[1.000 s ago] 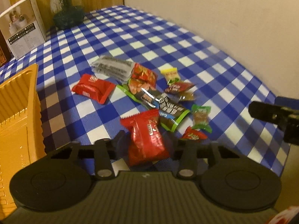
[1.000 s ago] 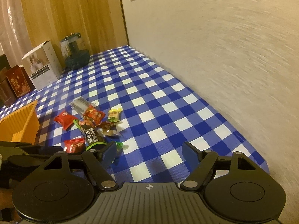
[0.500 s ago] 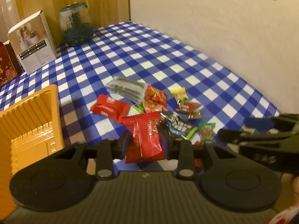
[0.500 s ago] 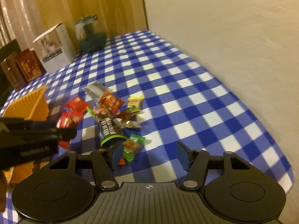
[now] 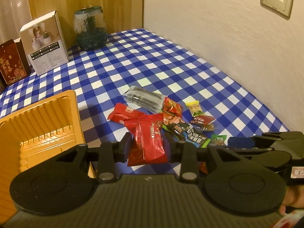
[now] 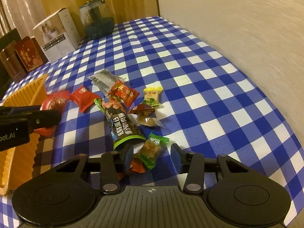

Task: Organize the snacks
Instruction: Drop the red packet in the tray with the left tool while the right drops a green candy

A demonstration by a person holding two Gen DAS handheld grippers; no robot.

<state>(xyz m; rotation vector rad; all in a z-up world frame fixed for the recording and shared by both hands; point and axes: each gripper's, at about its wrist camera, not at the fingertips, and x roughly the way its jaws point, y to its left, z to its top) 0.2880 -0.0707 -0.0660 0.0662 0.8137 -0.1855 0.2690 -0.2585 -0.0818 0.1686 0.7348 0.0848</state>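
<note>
My left gripper (image 5: 147, 146) is shut on a red snack packet (image 5: 148, 140) and holds it above the table, right of the orange tray (image 5: 38, 121). In the right wrist view it enters from the left (image 6: 55, 116) with that packet (image 6: 54, 101) beside the tray (image 6: 24, 96). My right gripper (image 6: 152, 155) is closing around a green-wrapped candy (image 6: 153, 147) at the near end of the snack pile; its pads stand a little off the wrapper. The pile holds a black-and-green packet (image 6: 123, 127), another red packet (image 6: 83, 96), a yellow candy (image 6: 152, 95) and a clear packet (image 6: 104, 77).
A blue checked cloth (image 6: 209, 87) covers the table, which ends at a wall on the right. At the back stand a white box (image 5: 45, 41), a glass jar (image 5: 91, 32) and a dark red box (image 5: 12, 62). A small red wrapper (image 6: 137, 166) lies under my right gripper's left finger.
The left gripper has risen with the red packet and the tray shows more fully beside it. The right gripper has moved in over the pile and its jaws have narrowed around the green candy.
</note>
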